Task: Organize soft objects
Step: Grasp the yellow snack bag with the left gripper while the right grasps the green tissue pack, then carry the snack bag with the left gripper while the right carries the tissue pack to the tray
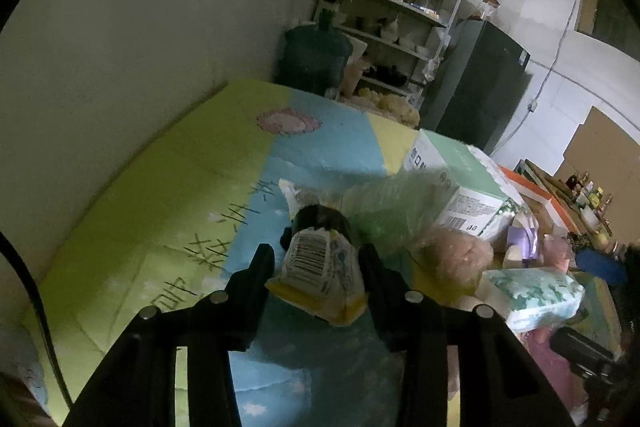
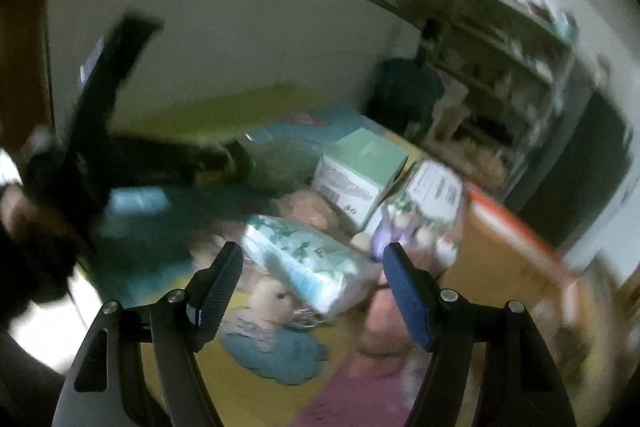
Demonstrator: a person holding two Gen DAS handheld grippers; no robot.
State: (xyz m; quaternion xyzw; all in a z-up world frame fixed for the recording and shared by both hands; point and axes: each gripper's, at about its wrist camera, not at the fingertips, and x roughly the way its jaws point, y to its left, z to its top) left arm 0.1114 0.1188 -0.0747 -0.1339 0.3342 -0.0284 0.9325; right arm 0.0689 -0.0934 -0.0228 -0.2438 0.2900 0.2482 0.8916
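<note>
My left gripper (image 1: 318,259) is shut on a small white and yellow soft packet (image 1: 320,273) with a barcode, held above the colourful play mat (image 1: 172,211). My right gripper (image 2: 312,263) is open and empty, hovering above a pile of soft things. A green-patterned tissue pack (image 2: 304,263) lies just beyond its fingers; it also shows in the left wrist view (image 1: 532,297). A beige plush toy (image 2: 272,301) and a teal cloth (image 2: 276,351) lie under it. The left gripper's body (image 2: 100,131) shows at the left of the blurred right wrist view.
A green and white carton (image 1: 460,183) and a crumpled clear plastic bag (image 1: 384,211) sit on the mat. A pinkish plush (image 1: 456,259) lies beside them. An orange-edged cardboard box (image 2: 516,247) stands right. A water jug (image 1: 316,55), shelves (image 1: 392,3) and a dark fridge (image 1: 480,87) stand behind.
</note>
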